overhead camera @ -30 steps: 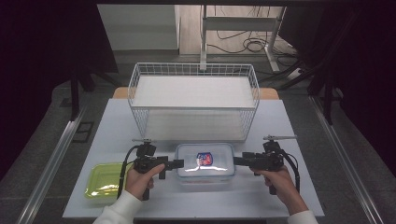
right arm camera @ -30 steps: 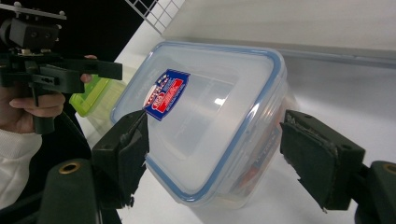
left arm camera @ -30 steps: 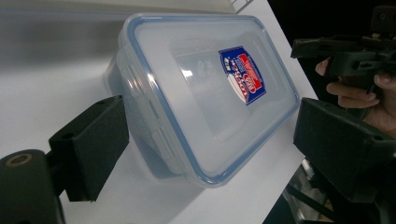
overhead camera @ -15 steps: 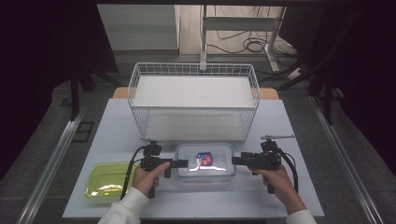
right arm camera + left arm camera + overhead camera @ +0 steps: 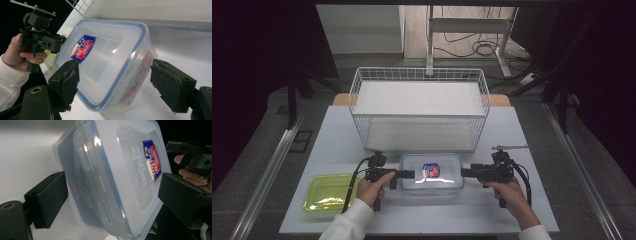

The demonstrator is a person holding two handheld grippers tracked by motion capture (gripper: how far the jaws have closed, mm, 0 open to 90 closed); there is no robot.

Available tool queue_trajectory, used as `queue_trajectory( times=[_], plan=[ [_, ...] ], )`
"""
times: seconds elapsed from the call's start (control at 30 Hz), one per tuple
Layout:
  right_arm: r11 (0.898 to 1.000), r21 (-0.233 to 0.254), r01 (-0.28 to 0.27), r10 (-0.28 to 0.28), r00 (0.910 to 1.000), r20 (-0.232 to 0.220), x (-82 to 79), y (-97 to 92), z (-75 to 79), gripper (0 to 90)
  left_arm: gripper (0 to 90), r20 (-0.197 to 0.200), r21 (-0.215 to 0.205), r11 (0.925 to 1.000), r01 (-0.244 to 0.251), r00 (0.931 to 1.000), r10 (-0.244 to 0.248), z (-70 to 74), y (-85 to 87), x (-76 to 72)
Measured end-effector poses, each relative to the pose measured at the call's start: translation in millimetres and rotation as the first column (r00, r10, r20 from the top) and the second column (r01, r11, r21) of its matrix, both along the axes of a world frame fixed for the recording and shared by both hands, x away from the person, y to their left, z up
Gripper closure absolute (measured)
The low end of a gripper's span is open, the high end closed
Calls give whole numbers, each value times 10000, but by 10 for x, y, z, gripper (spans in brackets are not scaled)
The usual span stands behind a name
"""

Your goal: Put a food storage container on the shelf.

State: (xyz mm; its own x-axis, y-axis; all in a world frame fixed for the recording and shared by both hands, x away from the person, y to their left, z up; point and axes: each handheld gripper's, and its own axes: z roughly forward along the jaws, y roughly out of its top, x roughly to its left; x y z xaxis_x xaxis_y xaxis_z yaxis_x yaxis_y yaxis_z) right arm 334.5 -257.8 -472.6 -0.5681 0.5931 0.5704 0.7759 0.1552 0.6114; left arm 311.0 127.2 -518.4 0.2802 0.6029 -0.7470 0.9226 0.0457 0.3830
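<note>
From above: a clear rectangular plastic container (image 5: pixel 431 173) with snap-on lid and blue-red label (image 5: pixel 430 170) on the white table (image 5: pixel 337 140), before a white wire basket (image 5: pixel 421 107), beside a yellow-green tray (image 5: pixel 328 192), flanked end-on by left gripper (image 5: pixel 408 174) and right gripper (image 5: pixel 465 173). Along the left gripper (image 5: pixel 110 197): foam-padded black jaws spread wide astride one short end, lid clasp between them. Along the right gripper (image 5: pixel 113 83): worn pads likewise spread astride the opposite end, blue seal at the rim.

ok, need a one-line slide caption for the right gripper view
Open right gripper jaws straddle a clear, blue-sealed rectangular plastic container; left gripper faces its far end.
</note>
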Motion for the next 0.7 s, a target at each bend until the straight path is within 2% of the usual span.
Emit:
queue_trajectory(
  times=[0.2, 0.43, 0.7],
  plan=[
    [10000, -76, 4, -4, 10000, -12, 8, 3, -14, 232, 115, -120, -17, 10000, -5, 9999, 5, -36, -4, 0],
    [9999, -102, 24, -24, 10000, -45, 15, 5, -29, 232, 194, -119, -140, 9998, 117, 9999, -118, -43, -25, -2],
    [9999, -103, -21, 17, 9993, -387, 44, 37, -104, 233, 243, -76, -121, 9999, 24, 10000, -25, -17, 3, -12]
  ],
)
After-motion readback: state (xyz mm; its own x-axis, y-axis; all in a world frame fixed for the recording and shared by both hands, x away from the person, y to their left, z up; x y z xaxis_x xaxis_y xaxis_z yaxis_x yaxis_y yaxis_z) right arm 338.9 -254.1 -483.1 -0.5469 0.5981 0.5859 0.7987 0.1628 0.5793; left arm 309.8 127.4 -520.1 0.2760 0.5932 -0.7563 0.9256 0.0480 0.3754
